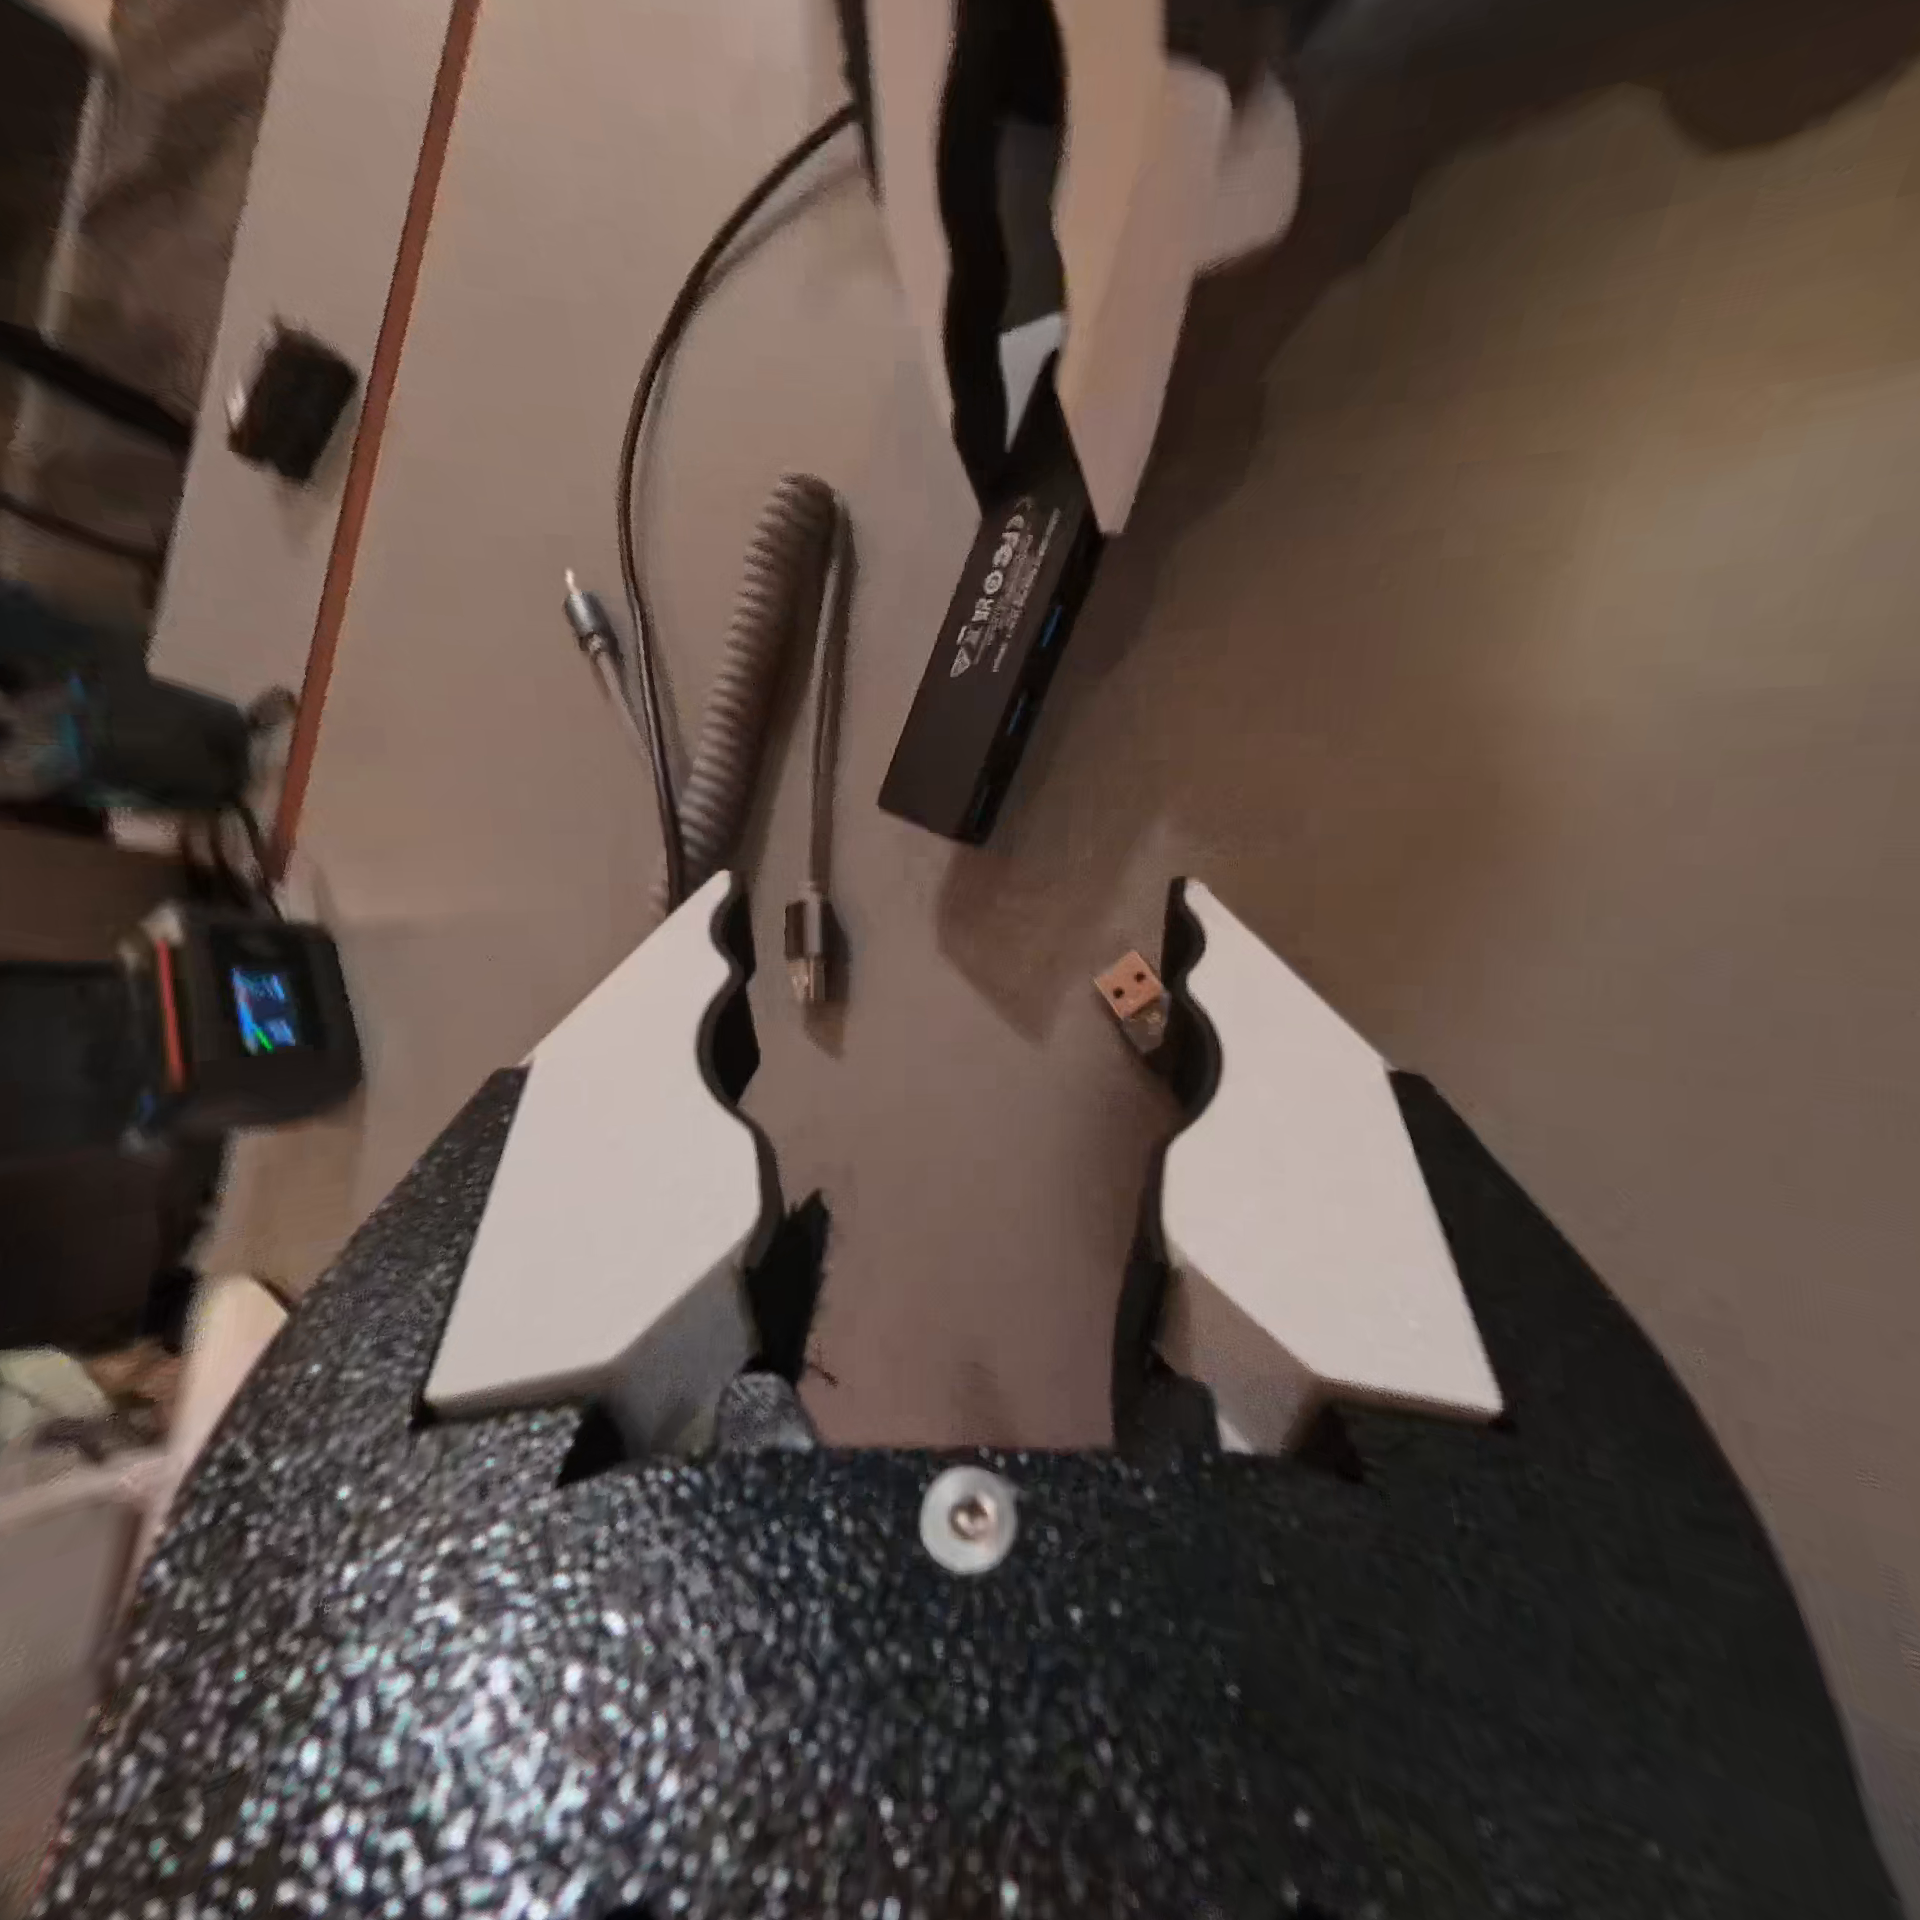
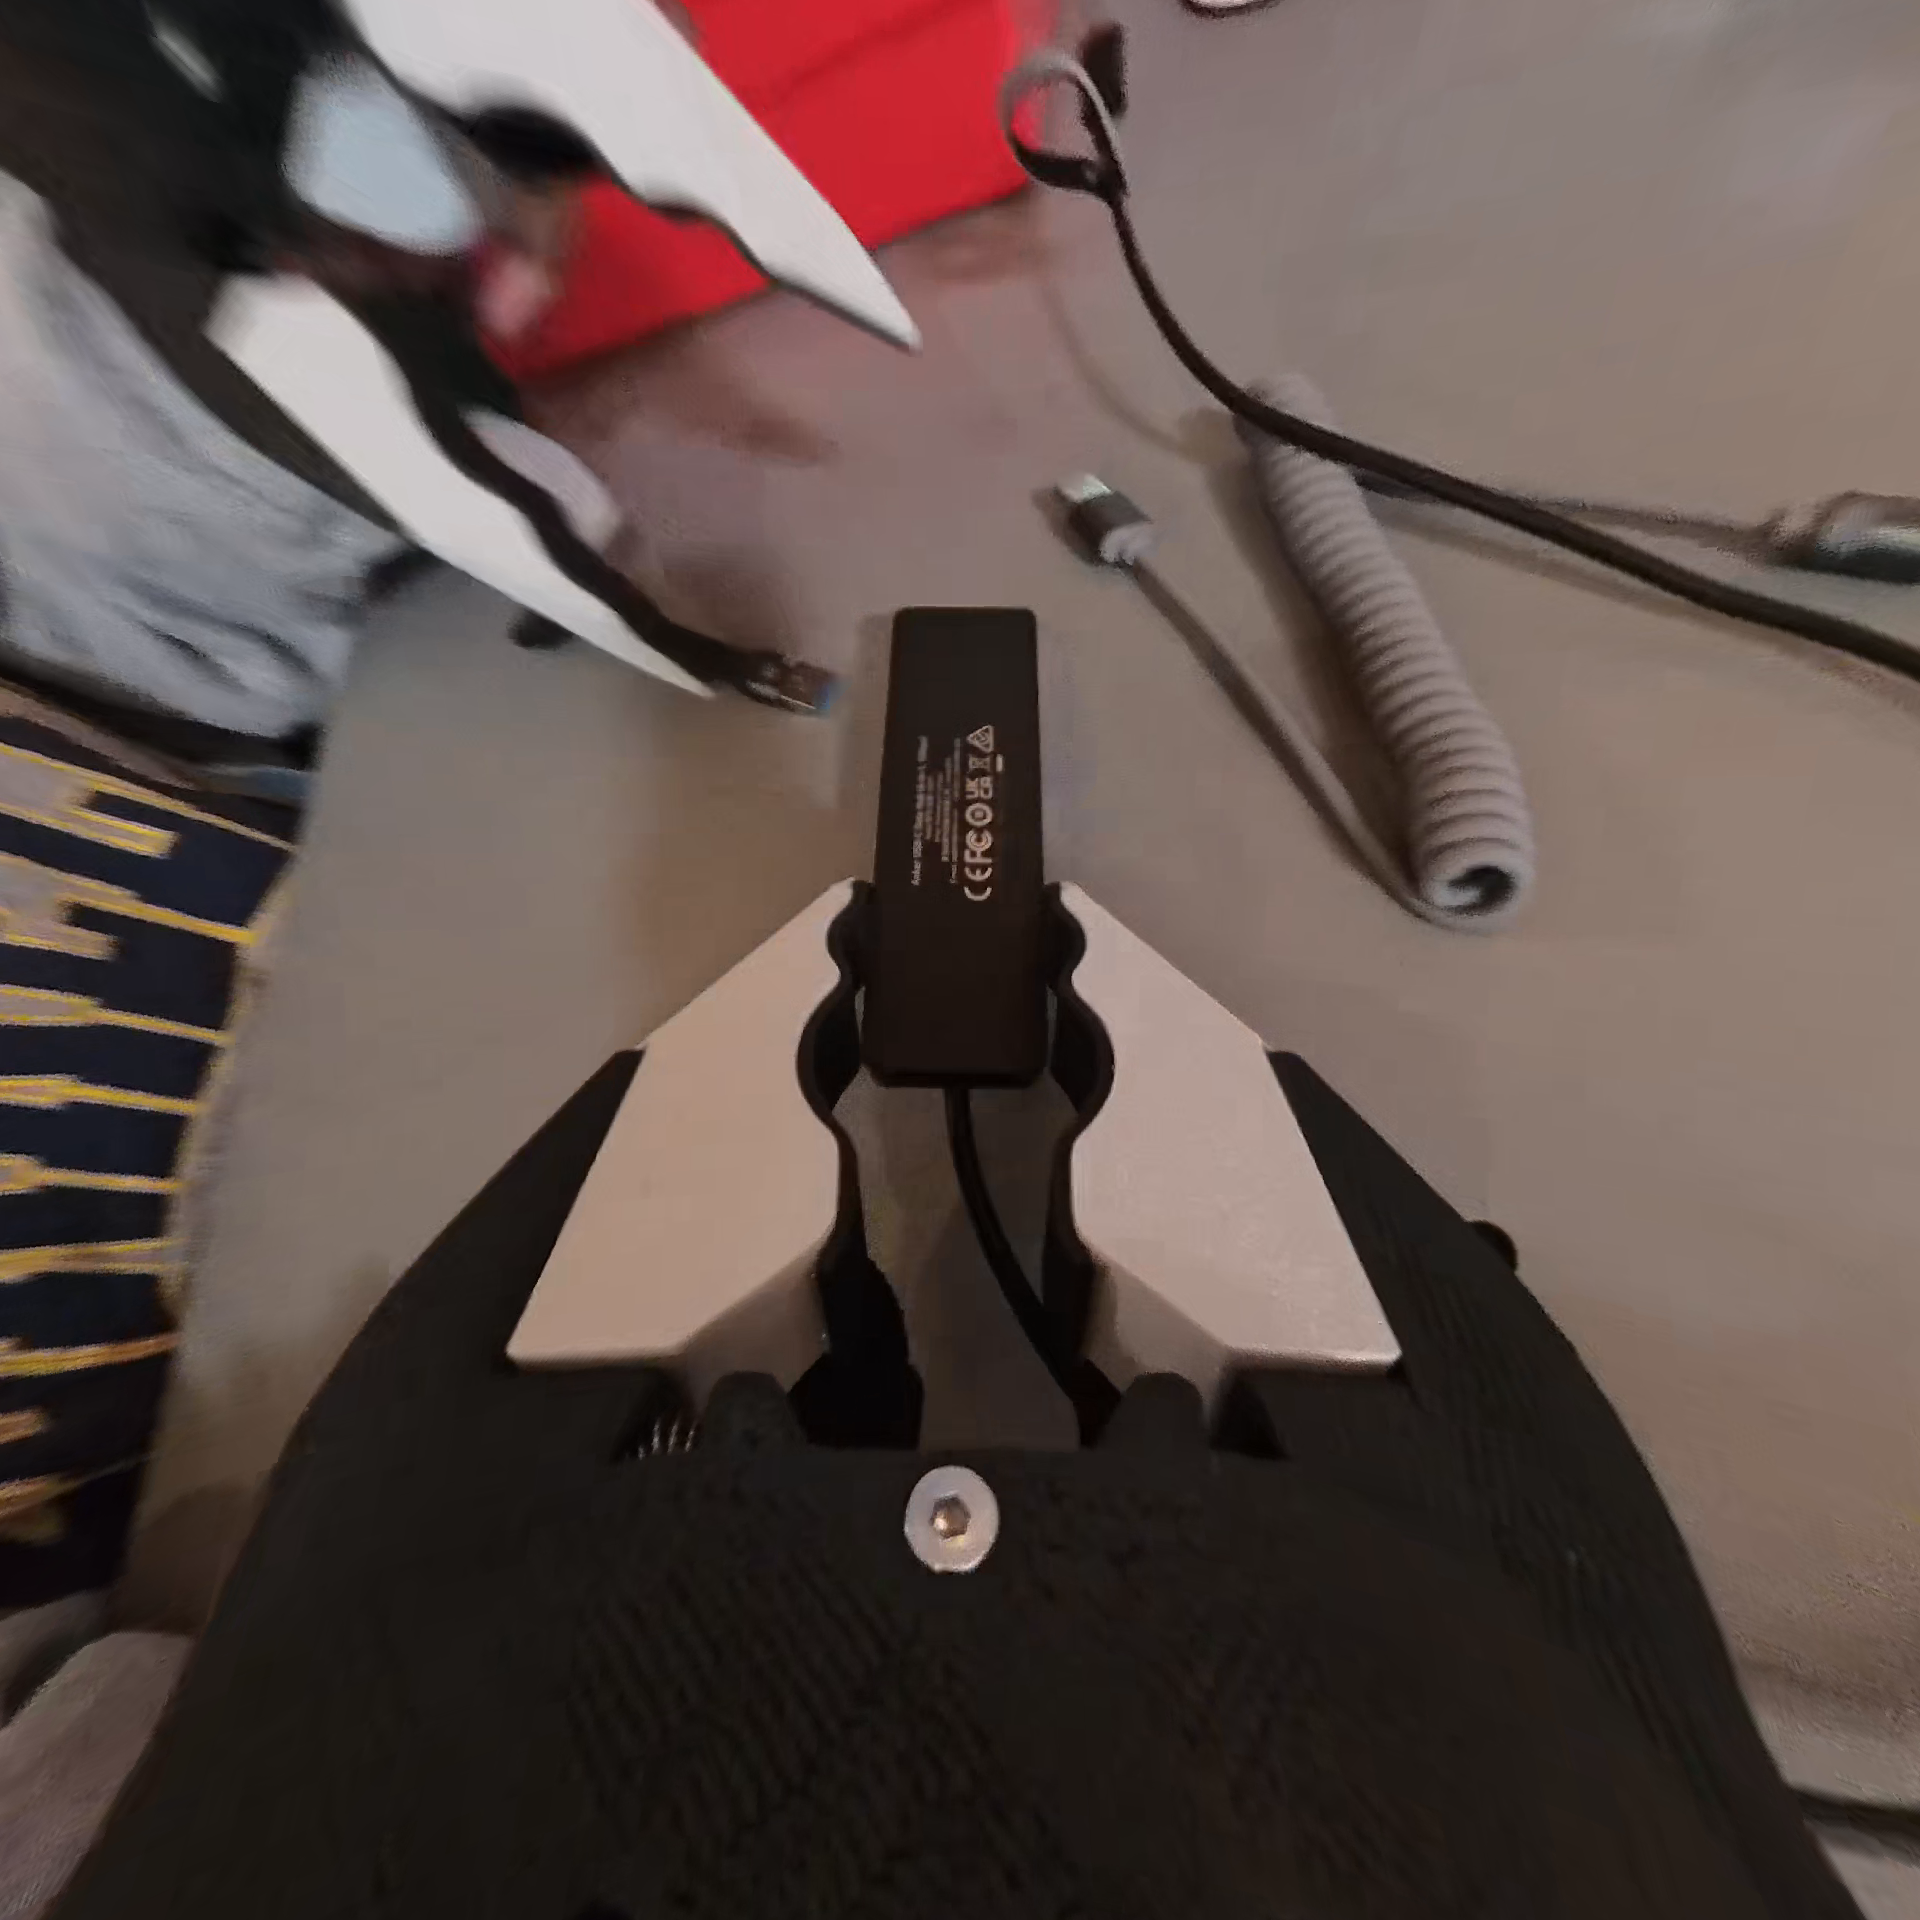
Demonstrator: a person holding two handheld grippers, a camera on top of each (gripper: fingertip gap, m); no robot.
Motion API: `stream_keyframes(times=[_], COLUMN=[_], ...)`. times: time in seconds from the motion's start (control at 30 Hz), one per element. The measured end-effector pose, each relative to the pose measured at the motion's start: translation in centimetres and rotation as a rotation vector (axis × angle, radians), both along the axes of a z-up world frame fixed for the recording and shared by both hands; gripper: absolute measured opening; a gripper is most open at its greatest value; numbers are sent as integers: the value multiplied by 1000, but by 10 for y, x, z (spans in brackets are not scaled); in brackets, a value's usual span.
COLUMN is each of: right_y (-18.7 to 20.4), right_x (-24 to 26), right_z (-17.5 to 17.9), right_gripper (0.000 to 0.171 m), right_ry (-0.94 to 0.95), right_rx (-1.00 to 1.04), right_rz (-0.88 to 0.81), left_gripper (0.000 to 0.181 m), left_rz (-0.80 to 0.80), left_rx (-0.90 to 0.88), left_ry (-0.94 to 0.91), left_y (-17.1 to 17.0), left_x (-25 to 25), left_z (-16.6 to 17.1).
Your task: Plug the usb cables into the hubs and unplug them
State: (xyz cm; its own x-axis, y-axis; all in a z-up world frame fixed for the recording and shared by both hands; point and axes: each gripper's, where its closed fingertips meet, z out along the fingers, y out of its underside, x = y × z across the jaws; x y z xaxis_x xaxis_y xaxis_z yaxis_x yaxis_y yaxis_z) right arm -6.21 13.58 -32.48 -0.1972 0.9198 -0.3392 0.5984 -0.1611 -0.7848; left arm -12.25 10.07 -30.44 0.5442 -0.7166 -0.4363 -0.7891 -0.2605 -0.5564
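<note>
My right gripper [image 2: 956,904] is shut on the cable end of a black USB hub [image 2: 956,769] and holds it pointing forward over the grey table. In the left wrist view the hub [image 1: 987,665] hangs tilted from that gripper, with blue ports on its side. My left gripper [image 1: 956,935] is open wide, low over the table. A USB-A plug [image 1: 1132,997] lies right against the inner side of its right finger; its cable is hidden. In the right wrist view this plug [image 2: 790,681] sits just left of the hub's far end, at a fingertip of the left gripper.
A grey coiled cable [image 1: 748,665] with a metal plug [image 1: 805,951] lies left of the hub, also in the right wrist view [image 2: 1392,675]. A black braided cable [image 2: 1351,436] crosses it. A red box [image 2: 831,156] stands behind. A person's clothing [image 2: 104,520] is at left. The USB-A plug [image 1: 1132,997] is about 4 centimeters from my left fingertips and 10 centimeters from my right. It is also in sight in the right wrist view [image 2: 808,681].
</note>
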Motion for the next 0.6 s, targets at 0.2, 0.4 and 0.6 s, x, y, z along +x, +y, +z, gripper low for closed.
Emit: stream_keyframes(times=[0.2, 0.4, 0.6], right_y=[-21, -7, -14], right_x=[3, -13, -20], right_z=[12, 22, 17], right_gripper=[31, 49, 53], right_ry=[48, 141, 50], right_rx=[-157, -107, 576], right_rz=[104, 7, 78], left_gripper=[38, 8, 8], left_rz=[-255, -137, 8], left_rx=[97, 111, -110], left_ry=[201, 386, 149], left_y=[7, 18, 4], left_x=[20, -3, -14], left_z=[-34, -43, -35])
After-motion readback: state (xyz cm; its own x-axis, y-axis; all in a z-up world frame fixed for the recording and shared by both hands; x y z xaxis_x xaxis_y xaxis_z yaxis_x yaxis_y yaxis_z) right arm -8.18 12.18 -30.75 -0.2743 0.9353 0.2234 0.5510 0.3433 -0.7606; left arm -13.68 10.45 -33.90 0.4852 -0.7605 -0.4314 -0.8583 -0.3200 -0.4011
